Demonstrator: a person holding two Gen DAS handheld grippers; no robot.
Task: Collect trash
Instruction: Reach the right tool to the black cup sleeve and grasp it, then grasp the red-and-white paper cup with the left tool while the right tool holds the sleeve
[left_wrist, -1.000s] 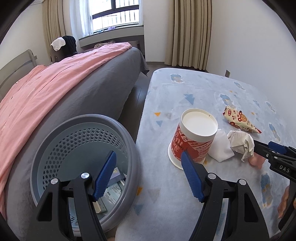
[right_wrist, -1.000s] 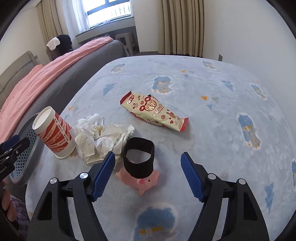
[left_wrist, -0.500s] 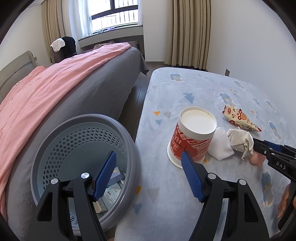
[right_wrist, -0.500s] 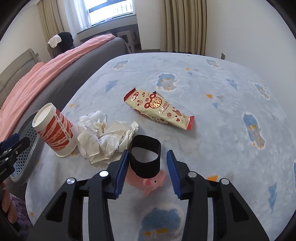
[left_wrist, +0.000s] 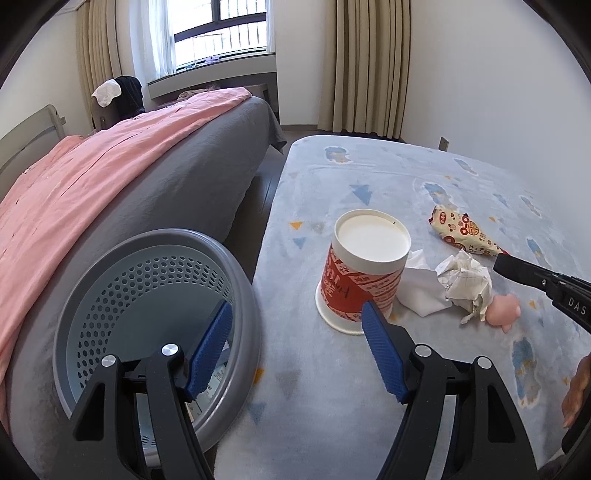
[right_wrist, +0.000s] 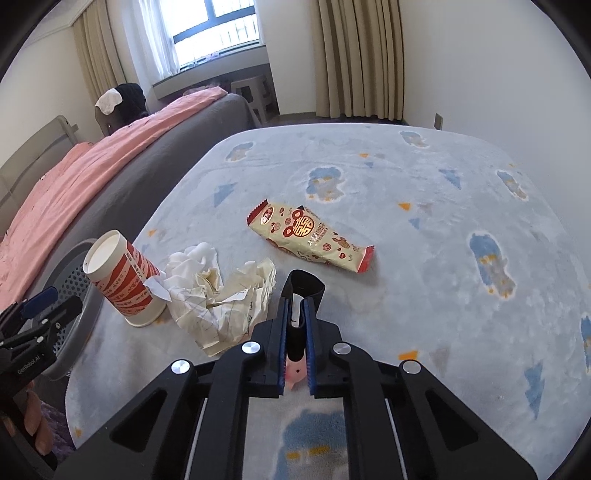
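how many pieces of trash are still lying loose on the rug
3, perhaps more underneath: upside-down paper cup beside the basket, crumpled paper right of it, snack wrapper farther back.

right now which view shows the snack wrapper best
The right wrist view: the snack wrapper lies whole and unobstructed on the blanket, print facing up. The left wrist view catches it small and foreshortened at the right, its far end cut off by the right tongs.

Bright daylight from the window (left_wrist: 218, 40); sharp focus, heavy fisheye bending, black vignetted corners.
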